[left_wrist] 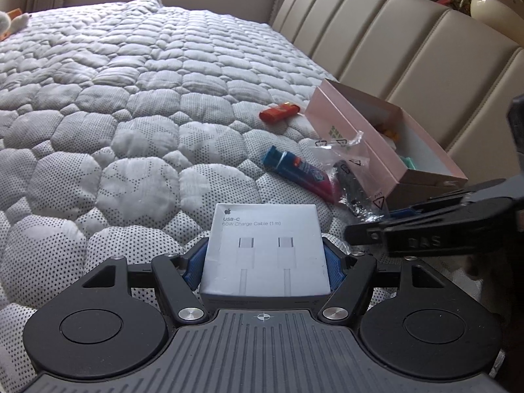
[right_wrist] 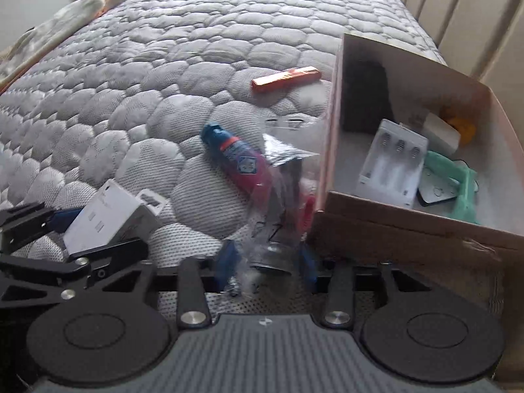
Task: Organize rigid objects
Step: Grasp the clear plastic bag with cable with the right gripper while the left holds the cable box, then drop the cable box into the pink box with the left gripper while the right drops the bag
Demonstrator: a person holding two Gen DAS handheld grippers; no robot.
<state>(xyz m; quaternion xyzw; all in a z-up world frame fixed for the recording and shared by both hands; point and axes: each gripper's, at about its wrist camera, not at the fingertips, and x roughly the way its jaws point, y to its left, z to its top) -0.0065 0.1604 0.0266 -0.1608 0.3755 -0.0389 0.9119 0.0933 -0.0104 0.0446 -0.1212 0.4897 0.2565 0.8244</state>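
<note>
Left gripper (left_wrist: pixel 265 255) clamped on a white box (left_wrist: pixel 265 245) — right gripper (right_wrist: pixel 268 258) pinching a clear bag (right_wrist: pixel 278 216).

Mattress (left_wrist: pixel 131 98) is pale grey, quilted in a honeycomb pattern with tiny black dots. Beside the pink box (left_wrist: pixel 353 131) there's an orange stick (left_wrist: pixel 278 112) and a blue-to-magenta tube (left_wrist: pixel 301 172). Cable box (left_wrist: pixel 265 249) near it is plain white with grey lettering.

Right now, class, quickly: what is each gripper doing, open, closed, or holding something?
Left gripper: closed on the white USB-C charge cable box.
Right gripper: closed on the clear plastic bag with a dark item inside.
</note>
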